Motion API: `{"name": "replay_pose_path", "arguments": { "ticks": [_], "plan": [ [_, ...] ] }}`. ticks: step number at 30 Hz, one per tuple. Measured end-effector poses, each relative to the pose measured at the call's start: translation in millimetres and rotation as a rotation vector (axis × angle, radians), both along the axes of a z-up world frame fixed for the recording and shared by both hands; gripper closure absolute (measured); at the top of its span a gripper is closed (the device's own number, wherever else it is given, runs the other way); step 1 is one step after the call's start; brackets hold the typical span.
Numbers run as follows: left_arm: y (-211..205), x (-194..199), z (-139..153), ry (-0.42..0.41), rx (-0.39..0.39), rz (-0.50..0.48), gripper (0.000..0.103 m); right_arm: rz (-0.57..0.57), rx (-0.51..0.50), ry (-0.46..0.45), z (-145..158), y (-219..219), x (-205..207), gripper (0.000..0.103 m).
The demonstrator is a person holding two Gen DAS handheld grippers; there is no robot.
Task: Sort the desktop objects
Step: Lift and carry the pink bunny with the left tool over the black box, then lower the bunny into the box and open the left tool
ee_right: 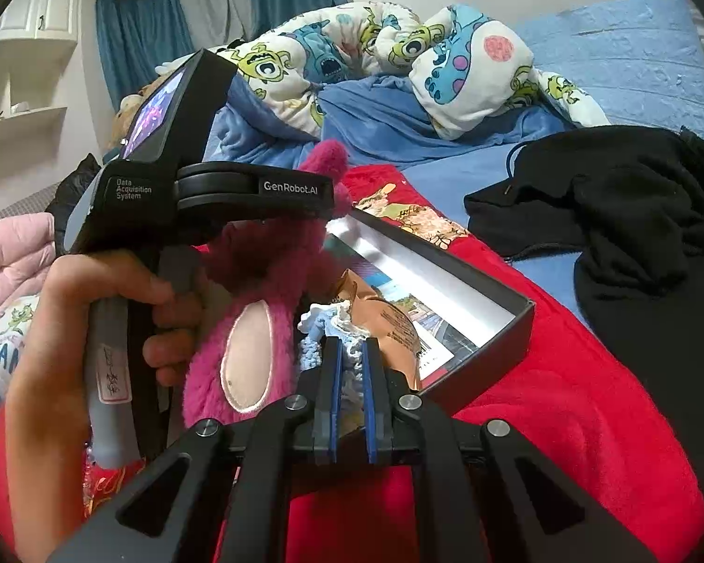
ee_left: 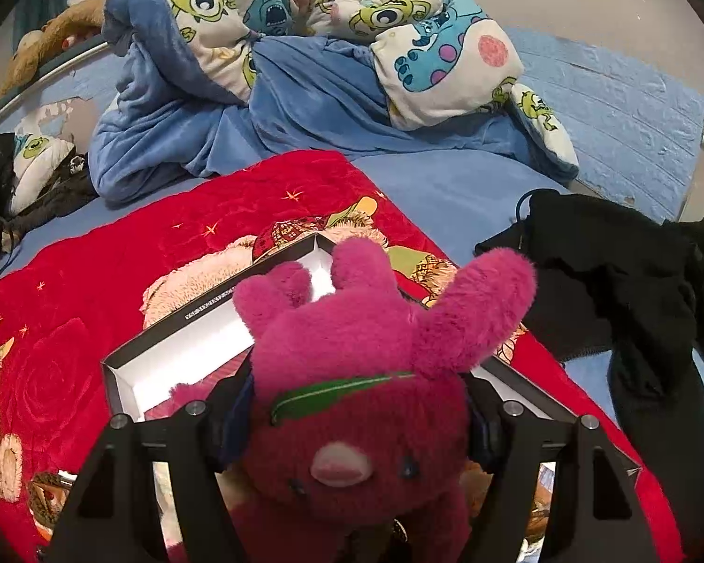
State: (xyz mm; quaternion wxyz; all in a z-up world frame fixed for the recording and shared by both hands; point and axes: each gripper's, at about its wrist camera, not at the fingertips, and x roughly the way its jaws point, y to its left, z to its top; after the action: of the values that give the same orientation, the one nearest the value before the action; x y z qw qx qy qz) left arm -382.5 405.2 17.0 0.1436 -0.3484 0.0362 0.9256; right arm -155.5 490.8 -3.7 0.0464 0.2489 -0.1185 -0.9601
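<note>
Magenta plush bear toy [ee_left: 352, 422]: shaggy matt fur, smooth pale cloth foot pad.
Black shallow cardboard box [ee_right: 523, 323]: matt outside, white smooth paper lining.
Red fleece blanket with bear print [ee_left: 94, 291]: velvety, slight sheen.
Copper foil snack packet [ee_right: 389, 323]: glossy, crinkled.
Black knit garment [ee_right: 633, 234]: matt, soft.
Right gripper [ee_right: 352, 366]: matt black plastic, blue rubbery pads, shiny metal screws.

A bed [ee_left: 446, 178] with a blue sheet carries everything. On it lie a red blanket [ee_left: 94, 272], a rumpled cartoon-print quilt [ee_left: 277, 14] towards the wall, and black clothing [ee_left: 633, 291] at the right. An open black box [ee_right: 488, 281] rests on the red blanket.
</note>
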Motion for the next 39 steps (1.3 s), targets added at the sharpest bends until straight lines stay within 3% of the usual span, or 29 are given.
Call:
{"name": "replay_pose_path", "arguments": {
  "ticks": [7,30,35,37,38,39],
  "plan": [
    [6,2,-1,0.012,-0.039,0.009,0.029,0.003,-0.017,0.026,2,4,4,0.094],
    [6,2,-1,0.024,-0.059,0.044,0.028,0.023,-0.075,0.035,-2,11,3,0.09],
    [8,4,0,0.023,-0.059,0.038,0.02,0.033,-0.081,0.045,-1,11,5,0.089],
    [10,5,1,0.017,-0.052,0.01,0.012,0.042,-0.092,0.056,-1,12,7,0.08],
    [11,6,2,0.019,-0.047,-0.007,0.006,0.052,-0.105,0.064,0,13,8,0.064],
    [12,8,3,0.024,-0.044,-0.015,0.001,0.065,-0.127,0.077,0,15,10,0.039]
  ]
}}
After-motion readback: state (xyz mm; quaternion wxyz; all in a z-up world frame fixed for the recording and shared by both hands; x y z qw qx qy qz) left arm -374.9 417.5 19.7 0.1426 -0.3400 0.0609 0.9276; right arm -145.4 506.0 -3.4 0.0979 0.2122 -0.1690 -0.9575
